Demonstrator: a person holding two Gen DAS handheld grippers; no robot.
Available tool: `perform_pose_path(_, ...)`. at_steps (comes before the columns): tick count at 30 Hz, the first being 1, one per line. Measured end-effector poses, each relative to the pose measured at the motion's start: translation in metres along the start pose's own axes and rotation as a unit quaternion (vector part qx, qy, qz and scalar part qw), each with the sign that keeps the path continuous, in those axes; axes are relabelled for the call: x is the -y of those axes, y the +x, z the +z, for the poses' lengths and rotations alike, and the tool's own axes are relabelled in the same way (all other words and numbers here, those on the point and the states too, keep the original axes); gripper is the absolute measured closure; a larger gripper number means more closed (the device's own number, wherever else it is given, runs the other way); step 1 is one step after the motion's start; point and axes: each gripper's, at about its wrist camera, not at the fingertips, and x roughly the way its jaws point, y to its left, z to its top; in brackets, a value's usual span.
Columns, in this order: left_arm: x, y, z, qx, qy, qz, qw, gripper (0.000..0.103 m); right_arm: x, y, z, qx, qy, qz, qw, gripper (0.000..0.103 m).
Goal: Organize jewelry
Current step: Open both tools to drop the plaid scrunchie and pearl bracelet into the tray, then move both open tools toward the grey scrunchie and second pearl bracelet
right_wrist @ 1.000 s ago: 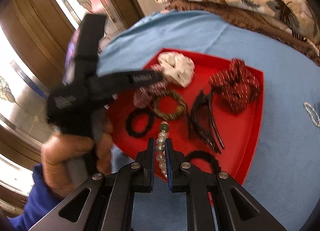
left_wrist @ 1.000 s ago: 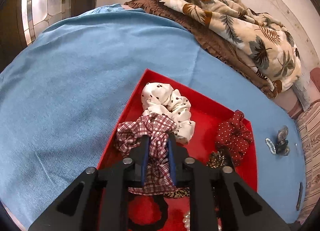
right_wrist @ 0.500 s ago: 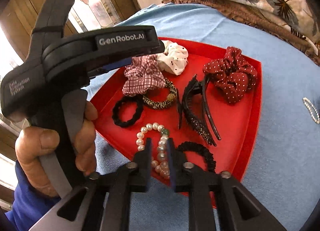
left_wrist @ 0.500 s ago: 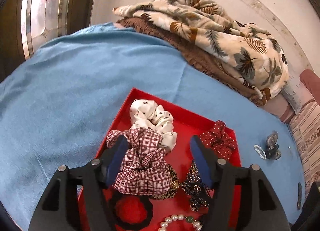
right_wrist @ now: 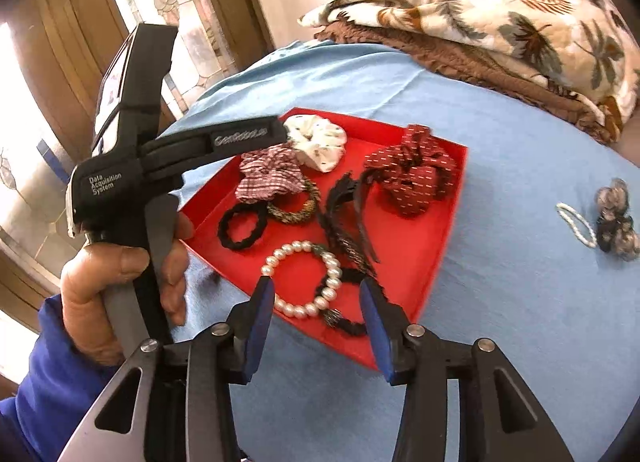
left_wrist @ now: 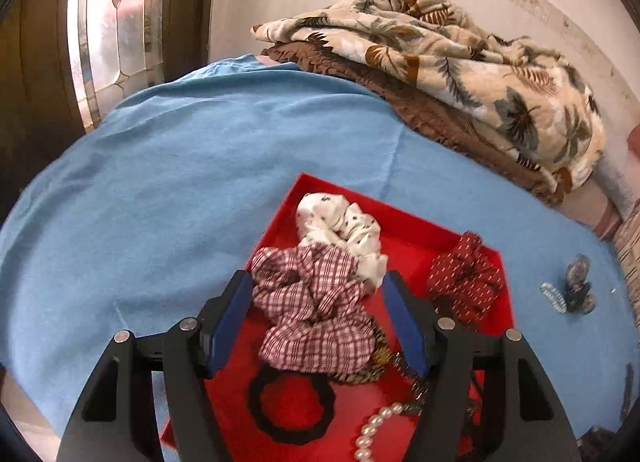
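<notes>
A red tray point(right_wrist: 432, 258) lies on the blue cloth and shows in the left wrist view point(left_wrist: 276, 222) too. In it lie a plaid scrunchie point(left_wrist: 316, 314), a white dotted scrunchie point(left_wrist: 344, 230), a dark red scrunchie point(right_wrist: 412, 178), a black hair tie point(right_wrist: 242, 226), a leopard hair tie point(right_wrist: 296, 210), a black claw clip point(right_wrist: 348, 222) and a pearl bracelet point(right_wrist: 304, 282). My left gripper point(left_wrist: 320, 322) is open and empty, its jaws on either side of the plaid scrunchie. My right gripper point(right_wrist: 320, 318) is open and empty just before the pearl bracelet.
A white beaded band point(right_wrist: 576, 222) and a mottled hair clip point(right_wrist: 614, 218) lie on the blue cloth point(right_wrist: 520, 142) right of the tray. Folded leaf-print and brown blankets point(right_wrist: 500, 30) lie at the back. A wooden door with glass point(left_wrist: 100, 34) stands left.
My left gripper let go of the plaid scrunchie and drew back, open. My right gripper released the pearl bracelet into the tray, opened and pulled back.
</notes>
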Motion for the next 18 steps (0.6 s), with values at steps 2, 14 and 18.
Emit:
perform_pose_path(2,0.004,-0.003,-0.004,0.000,0.011,0.011,0.9999,0.036,0.009,-0.005,-0.005,0.002,0.015,-0.002,1.000,0.054)
perform_pose_path(14,0.030,-0.010,-0.014,0.000,0.061,0.035,0.9975,0.036,0.050,-0.018,-0.024,0.003,0.066,-0.060,0.996,0.049)
perform_pose_path(18,0.038,-0.013,-0.017,0.001,0.070,0.036,0.9969,0.036,0.062,-0.023,-0.027,0.007,0.074,-0.091,0.993,0.049)
